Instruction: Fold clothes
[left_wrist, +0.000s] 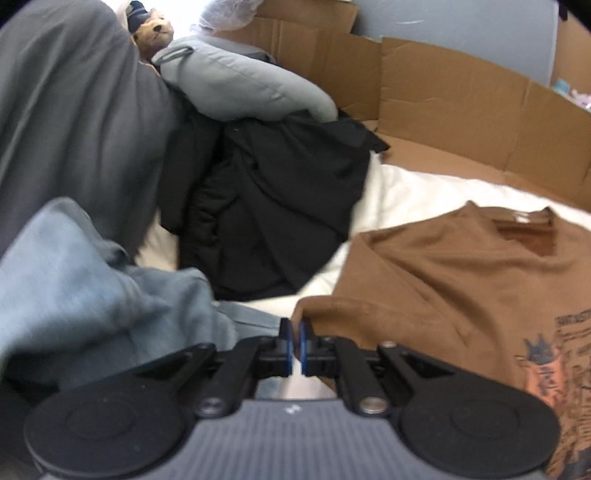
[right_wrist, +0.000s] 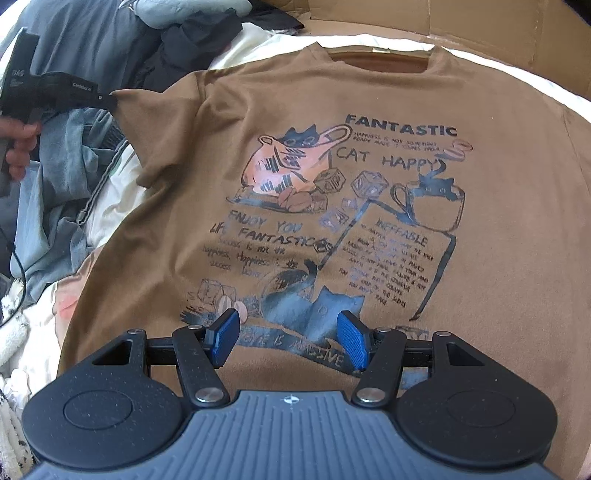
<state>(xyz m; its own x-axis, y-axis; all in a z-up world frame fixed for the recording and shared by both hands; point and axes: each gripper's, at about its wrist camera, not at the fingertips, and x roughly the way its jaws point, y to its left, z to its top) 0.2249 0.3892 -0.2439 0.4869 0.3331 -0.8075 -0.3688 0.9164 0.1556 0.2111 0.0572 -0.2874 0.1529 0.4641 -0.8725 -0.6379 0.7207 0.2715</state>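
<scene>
Presently: left gripper (left_wrist: 295, 341) pinched onto brown T-shirt (right_wrist: 332, 221) sleeve edge; right gripper (right_wrist: 291, 338) agape, idle; risk: thin hold slipping, sleeve dropping crooked.

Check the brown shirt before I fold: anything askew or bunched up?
Yes. The brown T-shirt lies mostly flat, print up, but its sleeve is pulled up off the bedding, pinched in the left gripper. The right gripper hovers open over the hem. Loose clothes are piled beside it.
</scene>
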